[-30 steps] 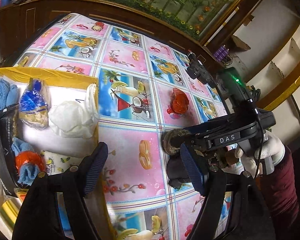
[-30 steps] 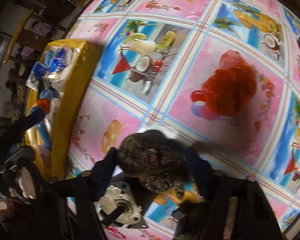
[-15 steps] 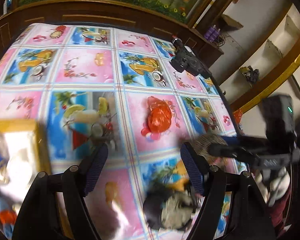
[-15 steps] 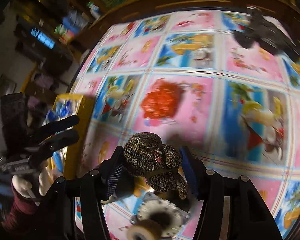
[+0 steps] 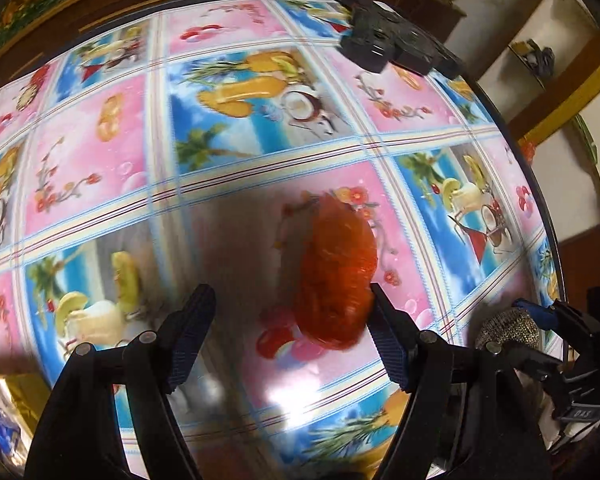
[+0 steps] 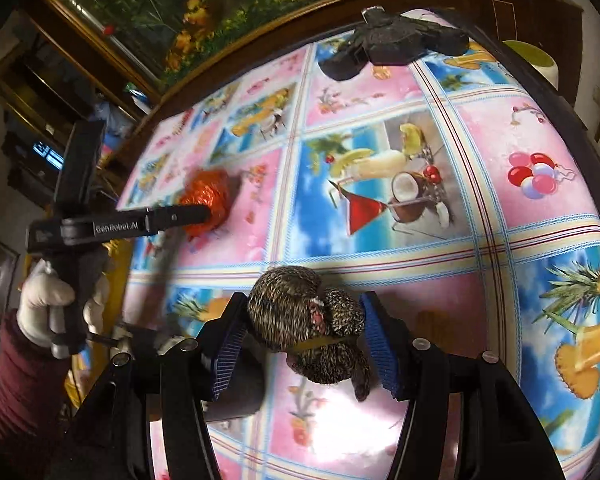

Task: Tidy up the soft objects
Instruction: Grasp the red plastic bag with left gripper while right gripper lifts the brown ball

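- We are working over the table with its glossy pink-and-blue cocktail-print oilcloth (image 6: pixel 420 240); a dark wooden cabinet with a flowered panel (image 6: pixel 204 12) is standing behind its far edge.
- A black device (image 6: pixel 396 42) is lying by the far edge, well apart from our work.
- Our right gripper (image 6: pixel 300 340) is carrying the speckled brown knitted bundle (image 6: pixel 304 320) above the near edge; its jaws are opening slightly, the bundle between them.
- Our left gripper (image 5: pixel 288 336), jaws spread, is reaching around the crumpled orange-red mesh pouf (image 5: pixel 336 276) mid-table; one pad is beside it, nothing pinched yet.
- We judge both soft pieces are awaiting stowing; a gold box corner (image 5: pixel 4 400) is showing at the near-left edge.
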The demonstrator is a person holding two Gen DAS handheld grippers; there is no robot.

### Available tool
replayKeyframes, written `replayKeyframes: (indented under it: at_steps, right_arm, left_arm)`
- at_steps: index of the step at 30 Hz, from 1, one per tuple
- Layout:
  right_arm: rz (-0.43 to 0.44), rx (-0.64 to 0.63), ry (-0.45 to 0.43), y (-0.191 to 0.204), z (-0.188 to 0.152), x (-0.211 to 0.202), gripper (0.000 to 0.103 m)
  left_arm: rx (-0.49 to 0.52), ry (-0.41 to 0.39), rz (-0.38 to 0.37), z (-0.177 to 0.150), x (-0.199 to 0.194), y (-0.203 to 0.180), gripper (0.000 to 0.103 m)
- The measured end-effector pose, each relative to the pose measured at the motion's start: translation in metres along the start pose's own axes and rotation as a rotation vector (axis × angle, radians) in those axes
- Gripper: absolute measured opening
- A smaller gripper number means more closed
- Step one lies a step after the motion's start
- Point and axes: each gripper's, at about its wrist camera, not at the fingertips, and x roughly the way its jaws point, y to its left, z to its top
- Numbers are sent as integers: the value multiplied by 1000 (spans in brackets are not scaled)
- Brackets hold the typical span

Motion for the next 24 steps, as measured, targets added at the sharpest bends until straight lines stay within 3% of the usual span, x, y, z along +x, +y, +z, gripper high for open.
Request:
replayKeyframes:
  at_steps: [5, 11, 13, 14, 15, 17, 20, 24]
  right_arm:
    - [-20, 4, -2, 2, 3, 5, 70]
    - [-46, -24, -7, 5, -3, -1, 70]
    - [-65, -43, 11, 8, -7, 3, 70]
    - [-73, -52, 18, 8, -8, 4, 70]
    - [-82, -65, 13, 10, -7, 6, 70]
    - [-94, -80, 11, 12, -8, 7, 70]
    - [-86, -72, 1, 10, -9, 6, 59]
    - [-62, -40, -13, 1, -8, 4, 58]
  left_arm:
    - [37, 10, 58, 5, 8, -12, 75]
    - [40, -18, 52, 11, 9, -15, 74]
    - [53, -14, 53, 14, 11, -20, 57]
    - [64, -16, 60, 14, 9, -21, 38]
    - [64, -9, 53, 14, 8, -22, 35]
    - [33, -28, 36, 14, 1, -18, 35]
    - [-4, -82, 20, 9, -16, -13, 35]
    - [-48, -170, -19, -14, -54, -6, 35]
